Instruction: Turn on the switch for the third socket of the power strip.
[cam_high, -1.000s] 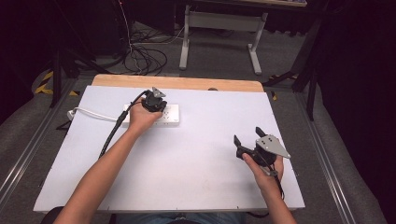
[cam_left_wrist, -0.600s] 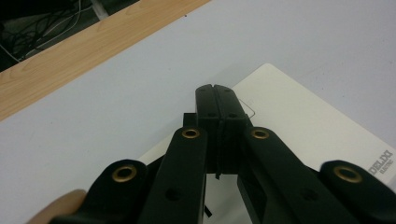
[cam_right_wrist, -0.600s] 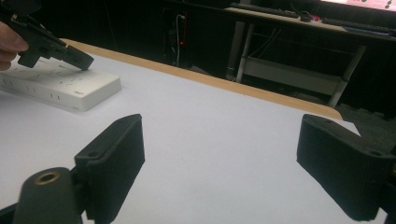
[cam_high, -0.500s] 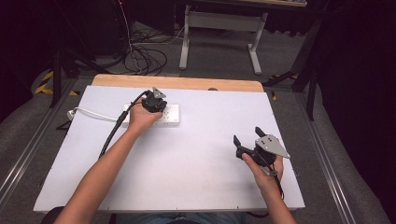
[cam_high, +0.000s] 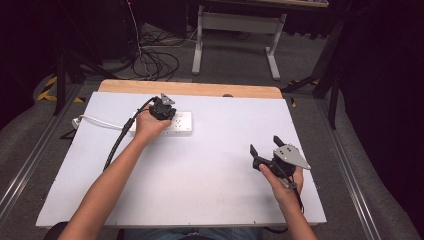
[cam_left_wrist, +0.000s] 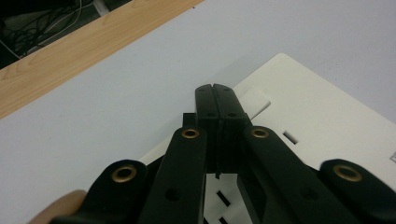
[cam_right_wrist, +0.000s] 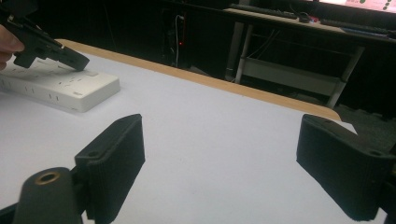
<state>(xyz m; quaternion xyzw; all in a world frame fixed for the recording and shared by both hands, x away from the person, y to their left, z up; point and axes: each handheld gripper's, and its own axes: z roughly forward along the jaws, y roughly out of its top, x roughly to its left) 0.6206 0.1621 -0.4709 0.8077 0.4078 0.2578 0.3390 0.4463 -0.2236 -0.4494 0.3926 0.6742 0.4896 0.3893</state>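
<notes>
While the left gripper (cam_high: 164, 106) pressed its fingers (cam_left_wrist: 217, 110), closed together and holding nothing, down on a white power strip (cam_high: 172, 123) near the far edge of the white surface (cam_high: 200, 165), the right gripper (cam_high: 267, 150) hovered well apart from the strip, nearer the person, fingers (cam_right_wrist: 116, 158) spread wide.

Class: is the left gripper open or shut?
Shut: the left gripper has its jaws pressed together, nothing between them, tips over the power strip.
</notes>
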